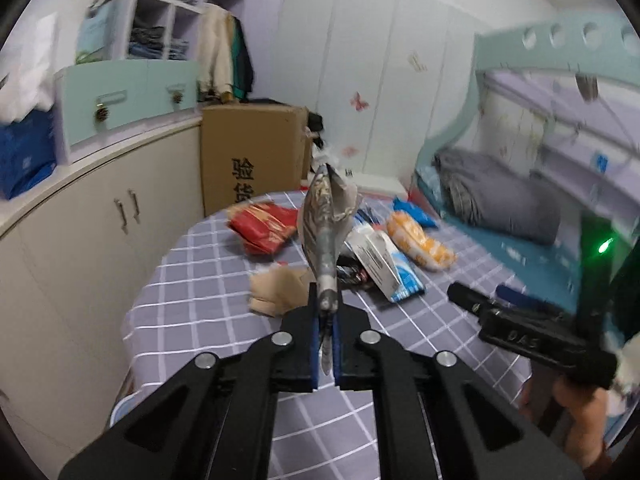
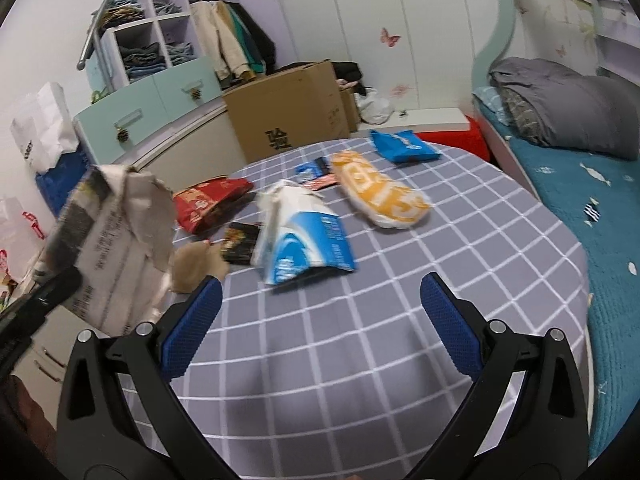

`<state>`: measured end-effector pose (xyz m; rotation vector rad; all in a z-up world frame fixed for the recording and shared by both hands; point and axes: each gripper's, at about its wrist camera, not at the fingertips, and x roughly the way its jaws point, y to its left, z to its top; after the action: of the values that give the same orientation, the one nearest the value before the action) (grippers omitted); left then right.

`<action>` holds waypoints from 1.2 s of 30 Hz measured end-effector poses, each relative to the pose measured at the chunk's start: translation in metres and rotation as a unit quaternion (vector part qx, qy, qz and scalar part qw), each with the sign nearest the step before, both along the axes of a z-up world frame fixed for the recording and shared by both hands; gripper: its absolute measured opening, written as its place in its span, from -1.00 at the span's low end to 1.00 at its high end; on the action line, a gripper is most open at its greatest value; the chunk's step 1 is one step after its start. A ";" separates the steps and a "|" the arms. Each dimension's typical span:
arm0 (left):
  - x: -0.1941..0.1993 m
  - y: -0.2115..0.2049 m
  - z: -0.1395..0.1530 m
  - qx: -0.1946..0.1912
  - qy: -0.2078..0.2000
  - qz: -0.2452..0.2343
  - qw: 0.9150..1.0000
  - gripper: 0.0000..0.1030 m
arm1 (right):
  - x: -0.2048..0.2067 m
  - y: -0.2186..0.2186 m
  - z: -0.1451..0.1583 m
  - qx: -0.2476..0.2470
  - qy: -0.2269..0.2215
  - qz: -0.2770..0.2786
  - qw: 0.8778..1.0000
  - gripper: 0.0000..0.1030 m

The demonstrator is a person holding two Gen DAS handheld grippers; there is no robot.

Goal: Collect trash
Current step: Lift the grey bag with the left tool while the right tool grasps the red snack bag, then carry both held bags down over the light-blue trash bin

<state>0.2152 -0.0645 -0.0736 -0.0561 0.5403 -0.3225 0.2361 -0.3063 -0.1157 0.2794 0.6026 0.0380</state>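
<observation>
Left gripper (image 1: 329, 312), bottom centre, I hold clamped on crumpled newsprint (image 1: 326, 224); right gripper (image 2: 320, 320) gapes empty. Collection barely begun, I judge: on the checked cloth (image 2: 400, 300) remain a glossy white-blue bag (image 2: 304, 236), orange pouch (image 2: 380, 194), red pack (image 2: 208, 202), blue packet (image 2: 402, 146).

round table (image 2: 440, 280) in grey checked cloth, red bag (image 2: 208, 204), yellow bag (image 2: 380, 196), blue packet (image 2: 402, 146)
</observation>
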 end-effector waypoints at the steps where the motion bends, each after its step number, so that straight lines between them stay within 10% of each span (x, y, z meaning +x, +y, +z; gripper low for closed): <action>1: -0.001 0.012 0.005 -0.011 -0.006 0.009 1.000 -0.91 | 0.003 0.006 0.002 -0.001 0.000 0.007 1.000 0.88; 13: 0.030 0.111 0.018 -0.008 -0.037 0.161 0.986 -0.91 | 0.074 0.106 0.027 -0.003 0.018 0.100 0.995 0.88; 25: 0.070 0.213 -0.026 -0.007 0.016 0.227 0.974 -0.91 | 0.198 0.178 -0.014 -0.077 0.121 0.066 0.987 0.88; 32: 0.060 0.251 -0.046 -0.025 0.036 0.230 0.972 -0.91 | 0.208 0.184 -0.015 -0.076 0.119 0.064 0.988 -0.26; 36: 0.052 0.267 -0.050 -0.035 0.040 0.233 0.971 -0.91 | 0.194 0.201 0.011 -0.097 0.073 0.062 0.991 -0.46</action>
<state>0.2671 0.2023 -0.1239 -0.2605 0.5780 0.1202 0.4298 -0.1052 -0.1043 0.0555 0.7640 0.0793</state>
